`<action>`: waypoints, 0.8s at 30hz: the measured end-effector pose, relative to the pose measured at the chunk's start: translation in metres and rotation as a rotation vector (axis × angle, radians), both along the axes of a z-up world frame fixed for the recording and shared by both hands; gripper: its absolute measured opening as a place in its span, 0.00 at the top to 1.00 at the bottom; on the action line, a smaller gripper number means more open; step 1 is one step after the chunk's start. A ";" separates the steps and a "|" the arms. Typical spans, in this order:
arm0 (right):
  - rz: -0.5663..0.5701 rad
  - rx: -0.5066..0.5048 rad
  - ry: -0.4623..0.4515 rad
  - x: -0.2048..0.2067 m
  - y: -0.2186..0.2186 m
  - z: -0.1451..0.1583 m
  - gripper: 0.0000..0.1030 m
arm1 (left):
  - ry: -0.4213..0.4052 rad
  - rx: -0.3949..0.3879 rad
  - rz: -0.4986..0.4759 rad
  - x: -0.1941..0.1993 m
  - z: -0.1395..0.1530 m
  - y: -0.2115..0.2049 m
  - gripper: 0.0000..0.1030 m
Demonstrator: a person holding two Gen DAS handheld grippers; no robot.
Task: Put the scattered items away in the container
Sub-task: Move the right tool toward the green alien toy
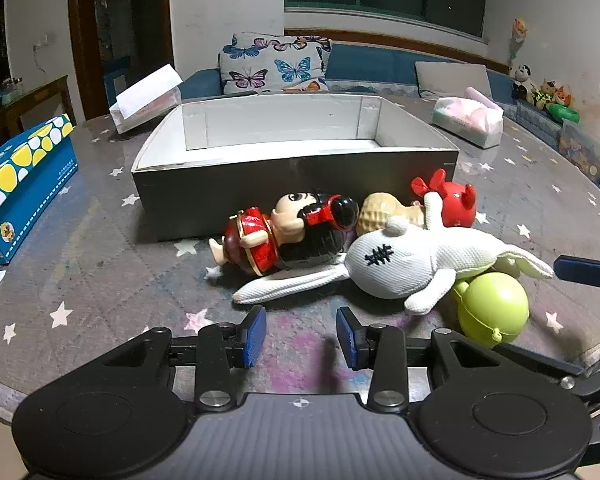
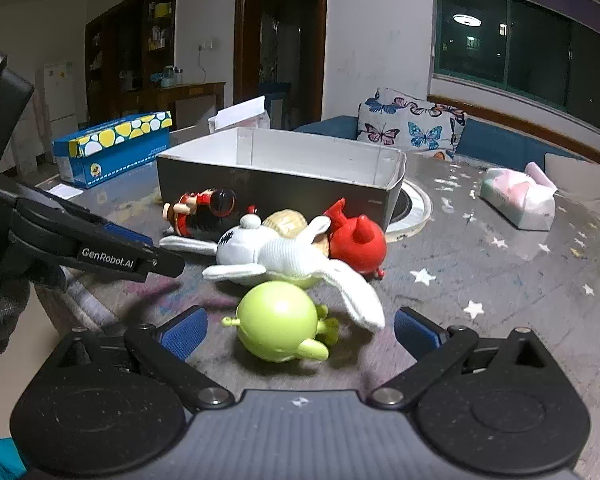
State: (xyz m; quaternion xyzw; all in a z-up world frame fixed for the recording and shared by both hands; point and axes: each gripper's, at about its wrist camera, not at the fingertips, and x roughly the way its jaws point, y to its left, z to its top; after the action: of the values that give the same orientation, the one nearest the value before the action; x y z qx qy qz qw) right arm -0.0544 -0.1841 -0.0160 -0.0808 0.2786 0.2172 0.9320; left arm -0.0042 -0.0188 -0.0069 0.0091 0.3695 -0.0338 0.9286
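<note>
- The left gripper [image 1: 301, 336] stands at the bottom centre of the left wrist view, its blue pads apart and with only the bare table [image 1: 100, 280] between them.
- The right gripper [image 2: 300, 330] is at the bottom of the right wrist view with its jaws wide apart; the green round toy [image 2: 278, 326] lies on the table in the gap, but the pads do not touch it.
- The container [image 1: 296, 176], an open box dark outside and white inside, sits in the middle of the left wrist view; no toy shows inside it.
- The scattered toys lie in one heap in front of the box's near wall, right of centre.
- The doll in red dress [image 1: 284, 228] lies on its side, close to the box wall.
- The white plush rabbit [image 1: 404, 264] lies across the heap, one long ear reaching toward the left gripper.
- The peanut-shaped toy [image 1: 376, 210] and the red horned toy [image 1: 456, 200] are behind the rabbit, near the box.
- A blue box with yellow spots [image 1: 24, 184] is at the left edge, and a tissue pack [image 1: 468, 120] at the upper right.
</note>
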 end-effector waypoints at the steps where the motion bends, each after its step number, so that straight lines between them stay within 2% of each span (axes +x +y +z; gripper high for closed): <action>1: 0.001 -0.001 0.003 0.000 0.000 -0.001 0.04 | 0.003 0.000 -0.003 0.000 0.000 -0.001 0.60; 24: -0.003 0.015 0.049 0.000 0.000 -0.008 0.14 | 0.027 -0.024 -0.067 -0.005 -0.001 -0.013 0.60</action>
State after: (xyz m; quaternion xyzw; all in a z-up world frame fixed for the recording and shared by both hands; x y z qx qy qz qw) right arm -0.0541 -0.1843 -0.0240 -0.0680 0.2998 0.2198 0.9258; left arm -0.0091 -0.0322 -0.0078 0.0099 0.3812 -0.0692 0.9218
